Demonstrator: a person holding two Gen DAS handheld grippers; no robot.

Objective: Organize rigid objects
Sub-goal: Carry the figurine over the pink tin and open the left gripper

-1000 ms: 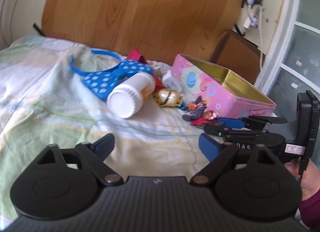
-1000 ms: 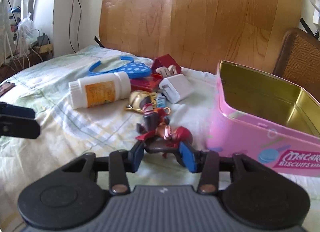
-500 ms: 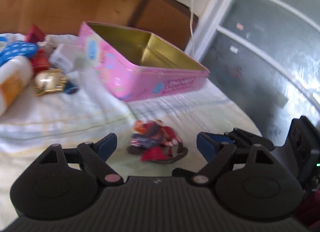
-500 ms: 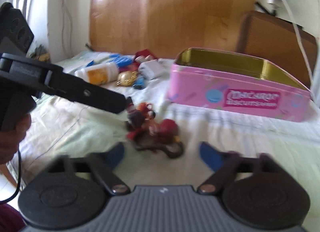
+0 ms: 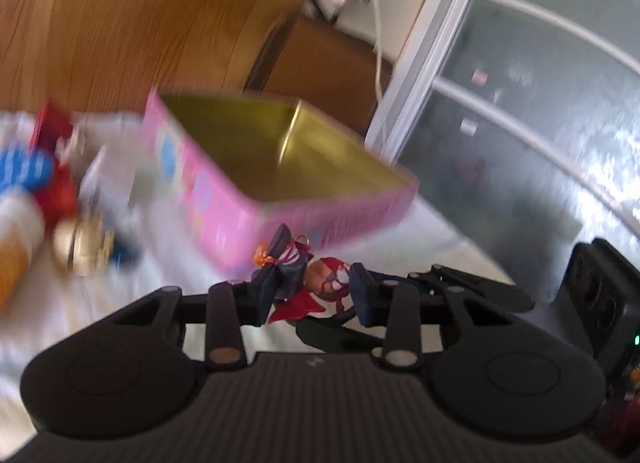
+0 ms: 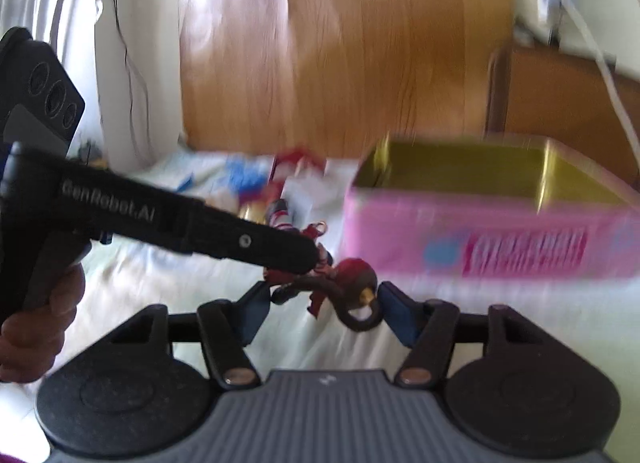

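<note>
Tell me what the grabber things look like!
Each hand-held gripper is black plastic with a ribbed grey base, two round discs, brass-coloured rivets and blue finger pads. The left hand-held gripper has "GenRobot.AI" lettering and three round holes on top. A bare hand holds its handle.

bright daylight fills both of my views. in the left one it glares off the glass door, washing it pale. motion blur smears the pink tin, the clutter beside it and the wood panel. my left hand-held gripper and the figurine in it stay sharp. fisheye bends the door frame at the edges. the bedsheet is nearly blown out white.
</note>
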